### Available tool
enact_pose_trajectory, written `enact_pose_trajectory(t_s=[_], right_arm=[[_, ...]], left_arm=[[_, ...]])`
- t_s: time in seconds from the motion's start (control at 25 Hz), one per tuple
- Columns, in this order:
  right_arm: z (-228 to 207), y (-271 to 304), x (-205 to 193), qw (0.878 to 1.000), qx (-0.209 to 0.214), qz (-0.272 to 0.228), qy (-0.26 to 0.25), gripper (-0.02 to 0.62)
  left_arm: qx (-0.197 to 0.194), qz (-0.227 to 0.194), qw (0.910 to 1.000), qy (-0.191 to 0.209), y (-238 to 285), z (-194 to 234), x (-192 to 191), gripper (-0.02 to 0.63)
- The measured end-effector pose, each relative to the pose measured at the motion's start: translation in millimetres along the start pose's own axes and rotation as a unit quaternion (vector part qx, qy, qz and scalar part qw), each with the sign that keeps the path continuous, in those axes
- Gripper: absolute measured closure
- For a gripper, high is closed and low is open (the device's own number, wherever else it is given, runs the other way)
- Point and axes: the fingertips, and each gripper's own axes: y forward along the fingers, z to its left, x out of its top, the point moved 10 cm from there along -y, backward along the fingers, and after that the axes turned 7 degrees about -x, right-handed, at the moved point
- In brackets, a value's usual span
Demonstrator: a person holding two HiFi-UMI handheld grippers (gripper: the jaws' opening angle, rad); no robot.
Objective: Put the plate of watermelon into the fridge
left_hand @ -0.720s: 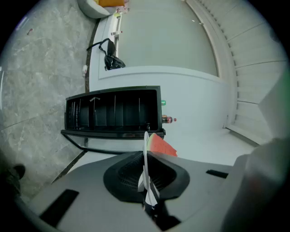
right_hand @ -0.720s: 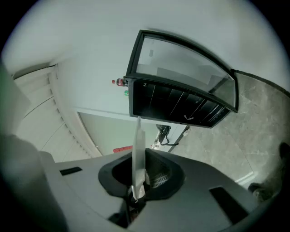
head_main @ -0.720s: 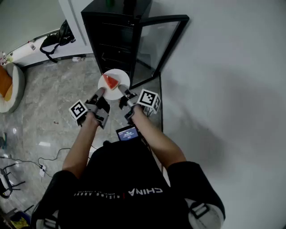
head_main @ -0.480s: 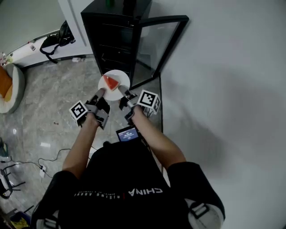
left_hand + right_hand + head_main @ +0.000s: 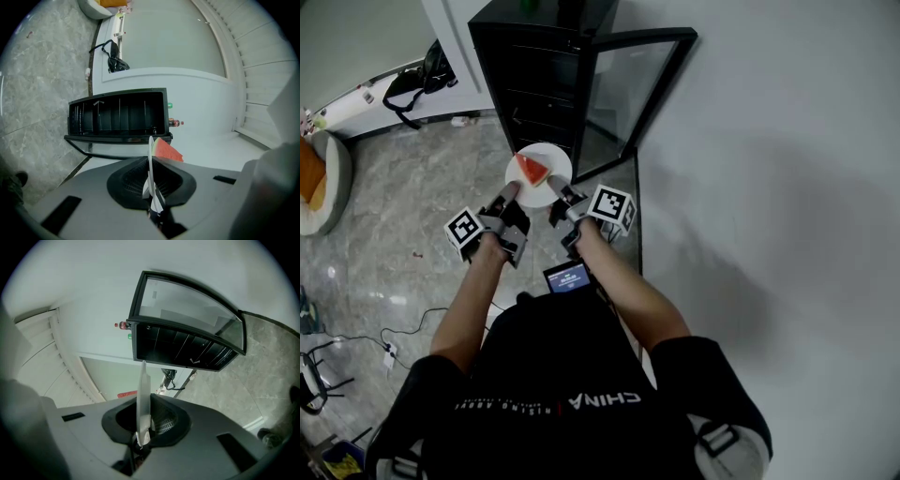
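Note:
A white plate carrying a red watermelon wedge hangs in the air in front of the black fridge, whose glass door stands open to the right. My left gripper is shut on the plate's left rim and my right gripper is shut on its right rim. The left gripper view has the plate edge-on between the jaws with the watermelon beside it and the fridge's dark shelves ahead. In the right gripper view the plate rim is clamped the same way, facing the fridge.
The open door juts out along a white wall on the right. A black bag lies on a low white ledge to the left of the fridge. Cables trail over the marble floor at lower left.

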Motion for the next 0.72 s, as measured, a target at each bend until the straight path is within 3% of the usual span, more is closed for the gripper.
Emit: enact_pose_trajectory(t_s=[0.36,0.56,0.72], right_arm=[[1.2,-3.0,0.9,1.000,-0.005,-0.004,0.017,0.561],[17.9,-12.3,1.5,1.000,-0.010,-0.003,0.019,0.561],[26.0,-15.3,3.6,1.000,-0.008,-0.001,0.021,0.561]], left_arm=[[0.004,0.010,0.9999,0.005,3.7,-2.8,-0.7,0.577],[0.012,0.019,0.9988,0.044,4.8,-23.9,-5.3,0.577],[0.004,0.016,0.9990,0.043,5.3,-33.2,-7.7,0.577]])
